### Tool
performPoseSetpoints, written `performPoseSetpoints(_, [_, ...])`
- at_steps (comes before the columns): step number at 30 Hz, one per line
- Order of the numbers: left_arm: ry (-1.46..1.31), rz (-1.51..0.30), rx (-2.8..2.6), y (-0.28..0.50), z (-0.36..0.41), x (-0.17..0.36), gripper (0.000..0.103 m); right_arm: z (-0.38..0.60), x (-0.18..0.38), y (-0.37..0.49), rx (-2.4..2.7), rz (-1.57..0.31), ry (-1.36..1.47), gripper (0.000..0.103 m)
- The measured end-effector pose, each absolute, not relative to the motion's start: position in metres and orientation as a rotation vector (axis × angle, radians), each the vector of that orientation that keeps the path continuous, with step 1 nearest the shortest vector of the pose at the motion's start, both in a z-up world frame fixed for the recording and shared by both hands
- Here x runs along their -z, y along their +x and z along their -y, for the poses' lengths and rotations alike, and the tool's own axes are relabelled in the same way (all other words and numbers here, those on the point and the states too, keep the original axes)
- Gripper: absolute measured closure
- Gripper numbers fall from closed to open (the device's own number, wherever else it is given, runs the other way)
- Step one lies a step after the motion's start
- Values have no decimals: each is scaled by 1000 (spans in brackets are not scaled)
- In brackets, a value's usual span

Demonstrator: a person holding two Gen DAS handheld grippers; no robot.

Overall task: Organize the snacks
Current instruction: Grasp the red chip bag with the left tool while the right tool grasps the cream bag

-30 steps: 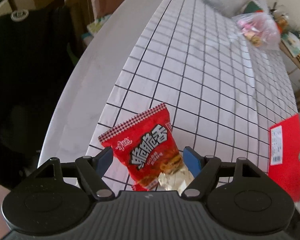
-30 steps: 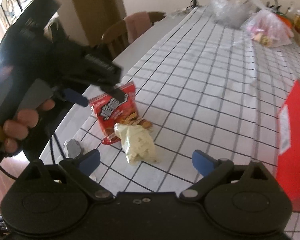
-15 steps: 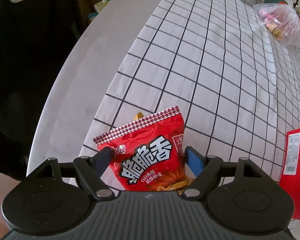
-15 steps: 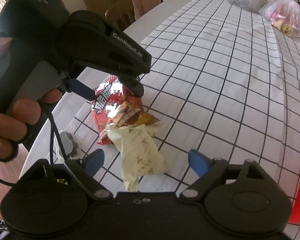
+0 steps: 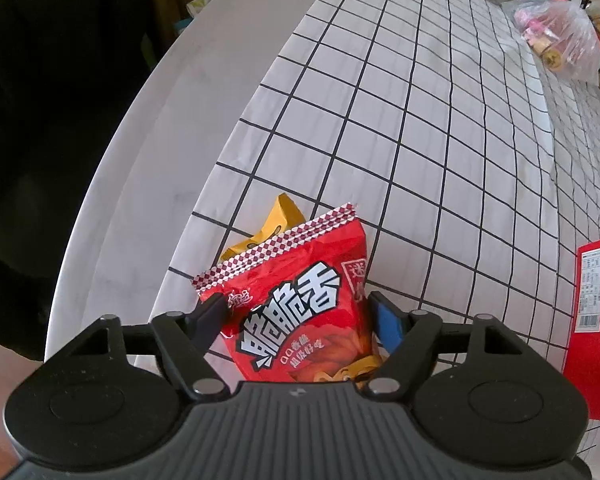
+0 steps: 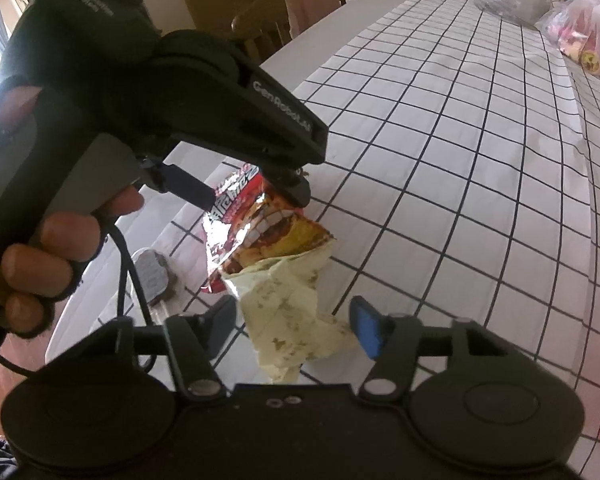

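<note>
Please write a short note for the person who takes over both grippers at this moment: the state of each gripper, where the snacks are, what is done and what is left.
Left gripper: fingers on both sides of the red snack bag, apparently closed on it; the bag looks raised at one end.
Right gripper: open, around the pale snack bag, not gripping.
A yellow packet lies behind the red bag on the checked cloth. A red box stands at the right.
Done: red bag seems gripped. Left: nothing shows as put away yet; pale bag not yet gripped.
</note>
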State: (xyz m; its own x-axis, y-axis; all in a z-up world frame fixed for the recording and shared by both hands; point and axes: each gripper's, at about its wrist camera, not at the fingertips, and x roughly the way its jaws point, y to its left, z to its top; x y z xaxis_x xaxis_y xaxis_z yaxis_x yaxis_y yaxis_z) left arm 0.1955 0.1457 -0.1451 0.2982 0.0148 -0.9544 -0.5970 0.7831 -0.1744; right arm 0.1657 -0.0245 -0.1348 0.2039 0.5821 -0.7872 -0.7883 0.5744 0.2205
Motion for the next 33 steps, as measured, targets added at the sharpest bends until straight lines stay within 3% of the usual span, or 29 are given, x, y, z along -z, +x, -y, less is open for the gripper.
performPoseSetpoints(2, [-571, -1203, -433, 194, -146, 142, 30, 28, 134, 164, -972, -966, -237, 60])
performPoseSetpoints(6, [-579, -1168, -415, 189, -145, 135, 46, 35, 134, 159, -954, -960, -213, 69])
performPoseSetpoints(13, [-574, -1135, -393, 176, -140, 127, 50, 57, 126, 153, -896, -939, -162, 72])
performPoseSetpoints(15, [-573, -1122, -376, 171, -139, 124, 59, 66, 123, 153, -883, -933, -141, 72])
performPoseSetpoints(18, [-572, -1107, -356, 166, -139, 120, 63, 80, 120, 150, -856, -928, -102, 72])
performPoseSetpoints(30, [-573, -1104, -344, 160, -137, 119, 61, 138, 112, 148, -782, -935, 27, 72])
performPoseSetpoints(31, [-574, -1108, -339, 161, -135, 120, 59, 143, 112, 148, -777, -933, 36, 72])
performPoseSetpoints(33, [-577, -1115, -341, 160, -134, 121, 43, 151, 111, 149, -767, -936, 58, 72])
